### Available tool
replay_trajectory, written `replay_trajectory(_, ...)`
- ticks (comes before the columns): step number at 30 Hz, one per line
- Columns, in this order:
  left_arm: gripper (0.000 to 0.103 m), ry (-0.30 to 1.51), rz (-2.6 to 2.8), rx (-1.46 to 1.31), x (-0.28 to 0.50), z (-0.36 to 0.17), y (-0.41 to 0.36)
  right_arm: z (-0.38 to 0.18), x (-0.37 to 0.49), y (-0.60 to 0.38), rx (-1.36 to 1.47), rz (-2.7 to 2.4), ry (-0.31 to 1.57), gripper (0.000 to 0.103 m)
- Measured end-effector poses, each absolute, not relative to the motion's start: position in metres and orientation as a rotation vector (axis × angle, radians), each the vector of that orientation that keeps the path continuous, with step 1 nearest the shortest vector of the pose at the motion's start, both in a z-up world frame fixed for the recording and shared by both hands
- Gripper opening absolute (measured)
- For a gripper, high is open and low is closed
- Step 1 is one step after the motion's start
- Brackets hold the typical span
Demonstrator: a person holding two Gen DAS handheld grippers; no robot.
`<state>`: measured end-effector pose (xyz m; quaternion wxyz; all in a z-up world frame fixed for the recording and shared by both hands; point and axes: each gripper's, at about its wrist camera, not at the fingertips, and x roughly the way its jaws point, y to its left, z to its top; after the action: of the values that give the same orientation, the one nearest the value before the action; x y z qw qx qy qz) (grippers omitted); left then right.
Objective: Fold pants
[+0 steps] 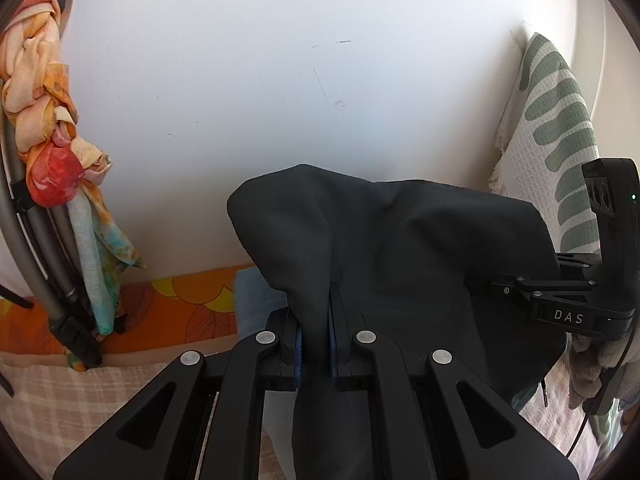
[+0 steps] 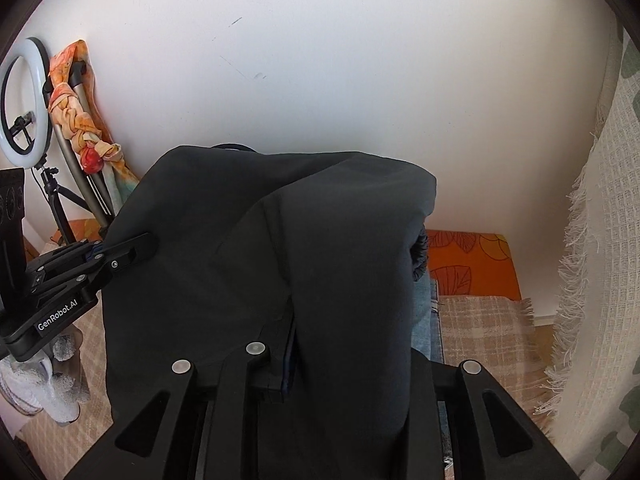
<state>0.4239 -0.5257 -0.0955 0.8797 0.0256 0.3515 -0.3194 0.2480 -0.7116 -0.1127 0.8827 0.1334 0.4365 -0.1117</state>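
the right gripper [image 2: 320,344] fingers are covered by the dark pants [image 2: 260,260], so its grip cannot be told. the ring light [image 1: 16,216] is cut off at the left edge.

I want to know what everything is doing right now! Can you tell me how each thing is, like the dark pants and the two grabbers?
Dark grey fabric pants: lifted up, bunched, draped over both grippers.
Left gripper: fingers shut on the pants.
Right gripper: mostly hidden under the pants; grip cannot be told.
Orange patterned scarf: knotted, hanging on a stand.
White ring light: lit.
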Motion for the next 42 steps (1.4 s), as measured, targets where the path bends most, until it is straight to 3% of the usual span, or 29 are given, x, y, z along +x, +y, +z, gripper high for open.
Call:
replay_trajectory(2,0.01,0.75,-0.654,0.053,0.43,-0.097,-0.529,-0.114,0.247,-0.716,0.282,-0.273,0.918,0.037)
replay_trajectory(8,0.02,0.775,-0.612,0.058,0.433,-0.095,-0.525,-0.118,0.236,-0.723,0.257,-0.358,0.947,0.039)
replay_trajectory(10,0.026,0.774,-0.605,0.057,0.432,-0.093,-0.522,-0.118,0.231,-0.722,0.232,-0.388,0.957,0.046)
replay_trajectory(12,0.026,0.765,-0.604,0.06,0.429,-0.091,-0.518,-0.118,0.233,-0.72,0.207,-0.433,0.967,0.062)
replay_trajectory(22,0.026,0.704,-0.628,0.122,0.394,-0.071,-0.503,-0.111,0.197,-0.714,0.213,-0.504,0.951,0.065)
replay_trajectory(32,0.028,0.643,-0.675,0.145,0.336,-0.035,-0.465,-0.058,0.143,-0.653,0.237,-0.525,0.798,0.072)
replay_trajectory(33,0.031,0.638,-0.677,0.145,0.331,-0.031,-0.46,-0.054,0.139,-0.643,0.231,-0.531,0.784,0.075)
replay_trajectory(35,0.047,0.626,-0.689,0.134,0.317,-0.023,-0.448,-0.046,0.128,-0.626,0.241,-0.527,0.752,0.078)
replay_trajectory(39,0.049,0.609,-0.709,0.127,0.291,-0.009,-0.425,-0.034,0.108,-0.592,0.244,-0.546,0.721,0.083)
replay_trajectory(42,0.061,0.611,-0.725,0.097,0.276,0.0,-0.406,-0.029,0.097,-0.567,0.205,-0.59,0.717,0.087)
